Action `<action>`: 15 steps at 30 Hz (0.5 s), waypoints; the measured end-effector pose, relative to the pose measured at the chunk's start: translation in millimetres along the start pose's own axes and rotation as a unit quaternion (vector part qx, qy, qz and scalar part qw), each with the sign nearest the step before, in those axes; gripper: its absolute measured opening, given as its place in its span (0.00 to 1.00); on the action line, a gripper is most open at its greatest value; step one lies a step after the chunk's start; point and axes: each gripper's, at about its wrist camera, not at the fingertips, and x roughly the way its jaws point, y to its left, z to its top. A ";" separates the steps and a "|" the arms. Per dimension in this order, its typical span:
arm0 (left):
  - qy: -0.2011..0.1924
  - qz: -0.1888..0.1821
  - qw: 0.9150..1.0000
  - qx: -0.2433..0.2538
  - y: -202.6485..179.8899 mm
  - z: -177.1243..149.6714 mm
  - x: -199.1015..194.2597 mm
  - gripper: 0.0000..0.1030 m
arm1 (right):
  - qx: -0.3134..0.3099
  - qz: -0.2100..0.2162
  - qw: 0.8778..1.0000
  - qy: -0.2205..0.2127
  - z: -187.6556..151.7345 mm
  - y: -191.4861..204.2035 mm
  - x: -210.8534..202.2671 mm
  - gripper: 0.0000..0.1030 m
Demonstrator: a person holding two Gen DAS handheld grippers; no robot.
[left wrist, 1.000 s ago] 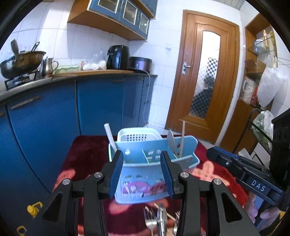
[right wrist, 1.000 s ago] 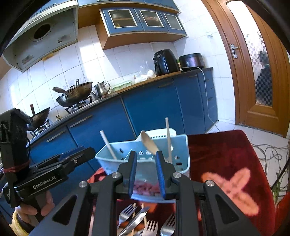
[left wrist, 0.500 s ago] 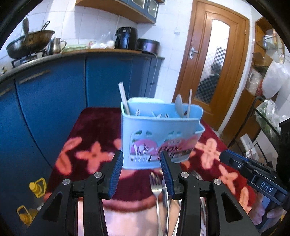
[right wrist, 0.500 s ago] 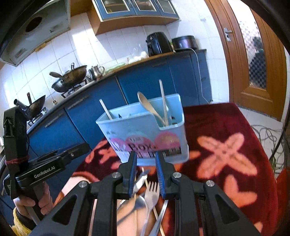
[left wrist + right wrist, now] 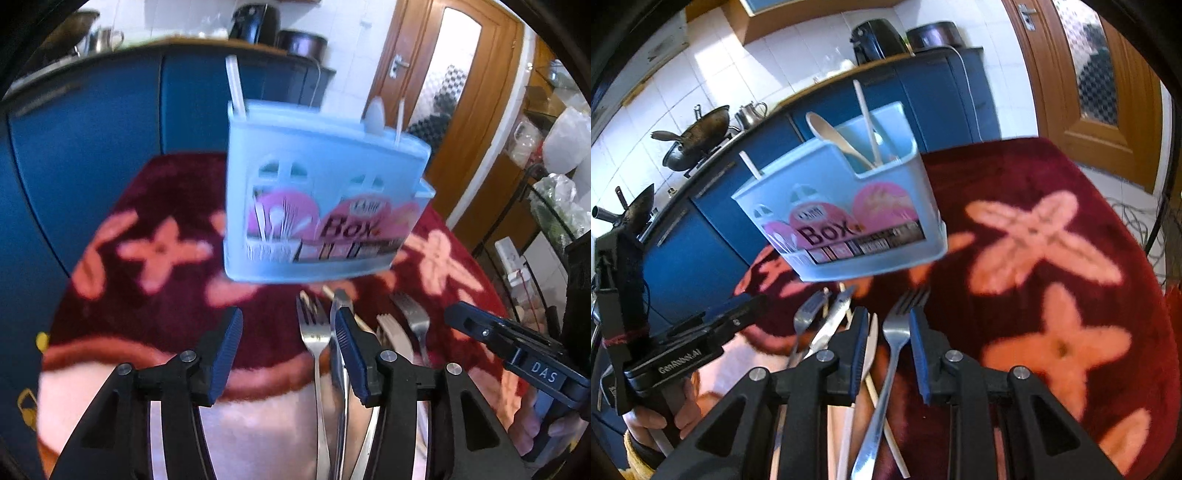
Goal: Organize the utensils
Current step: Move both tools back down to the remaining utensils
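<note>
scene: light-blue utensil box (image 5: 325,195) stands upright at the far side of a red floral cloth (image 5: 1052,236) on the counter; loose cutlery lies in a pile on the near side, between box and both tools
box contents: wooden spoon (image 5: 834,138) and a pale stick in the right compartment, one pale stick (image 5: 235,86) at the far left; the rest cannot be told
left tool (image 5: 288,354): jaws have just been opening, now fairly wide, nothing pressed between the pads; a fork (image 5: 316,332) lies under the gap, close to the right pad, handle running toward the near edge
right tool (image 5: 888,354): narrow gap, not closed on anything I can confirm; a fork (image 5: 894,339) sits right in the gap, tines toward the box, handle back under the tool
key relation: right fork's long axis runs along the tool's pointing line, so the pads flank its neck on either side; right tool is lined up better than the left
other cutlery: knife (image 5: 831,325) and another fork lie left of the right tool, chopsticks underneath, overlapping
step guess: picking one fork from the pile, box drop comes after
risk: neighbours overlap, a pinch could drag a second piece
</note>
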 end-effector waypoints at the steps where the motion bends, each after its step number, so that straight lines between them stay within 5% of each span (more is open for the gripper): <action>1: 0.008 0.001 1.000 -0.001 0.7 -1.0 5.8 0.52 | 0.002 0.000 1.000 0.004 -0.8 -1.6 2.0 0.25; 15: 0.040 -0.035 0.998 -0.024 7.9 -1.7 42.8 0.52 | 0.041 0.017 0.998 0.043 1.3 -21.0 28.0 0.25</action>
